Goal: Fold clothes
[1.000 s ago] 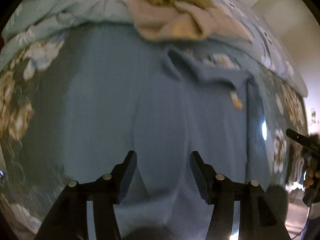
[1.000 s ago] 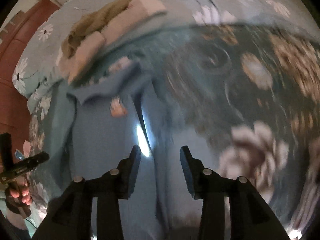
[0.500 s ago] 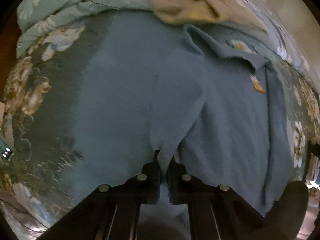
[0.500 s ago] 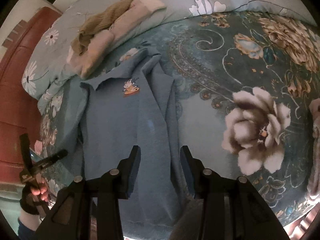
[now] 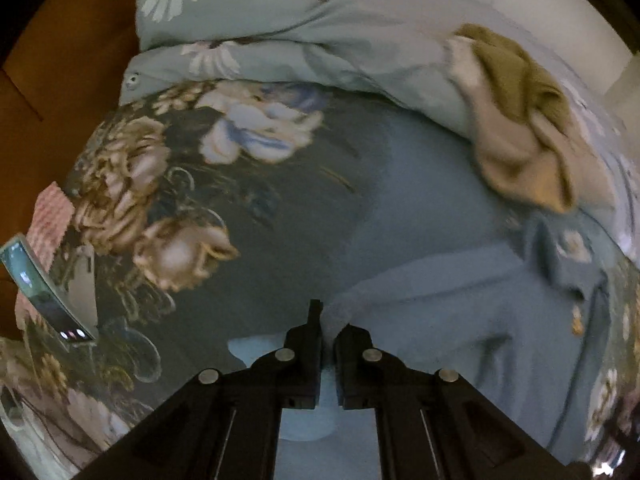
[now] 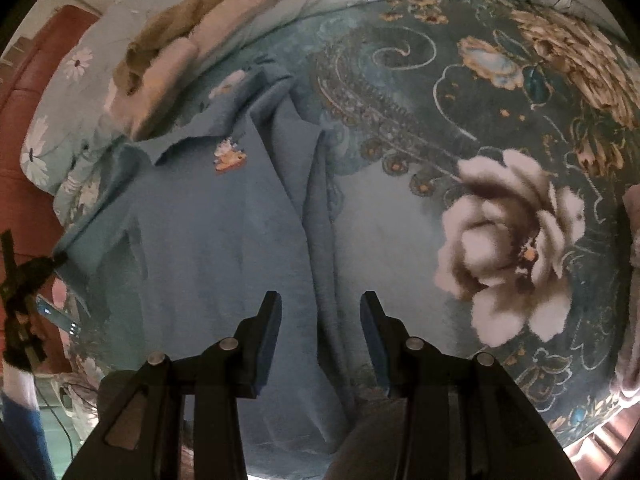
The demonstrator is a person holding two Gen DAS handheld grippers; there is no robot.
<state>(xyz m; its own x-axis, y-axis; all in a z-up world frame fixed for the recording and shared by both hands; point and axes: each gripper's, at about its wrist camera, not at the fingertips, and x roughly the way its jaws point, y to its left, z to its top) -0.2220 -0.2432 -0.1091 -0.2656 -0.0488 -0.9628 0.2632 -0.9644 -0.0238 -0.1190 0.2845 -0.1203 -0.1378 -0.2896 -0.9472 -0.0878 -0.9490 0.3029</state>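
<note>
A blue collared shirt (image 6: 192, 240) with a small orange emblem (image 6: 229, 156) lies spread on a floral bedspread (image 6: 480, 128). It also shows in the left wrist view (image 5: 460, 280). My left gripper (image 5: 328, 324) is shut on a fold of the blue shirt's fabric and holds it lifted out to the left. My right gripper (image 6: 318, 312) is open above the shirt's right side, where the cloth lies bunched in long folds. The left gripper shows at the left edge of the right wrist view (image 6: 28, 276).
A pile of beige and olive clothes (image 5: 520, 128) lies at the head of the bed on a pale floral pillow (image 5: 280, 20). A phone (image 5: 44, 292) lies near the bed's left edge. A wooden headboard (image 6: 24, 92) stands behind.
My left gripper shut on the shirt's fabric and has pulled it up and to the left. My right gripper stayed open and lifted back over the shirt's right side.
</note>
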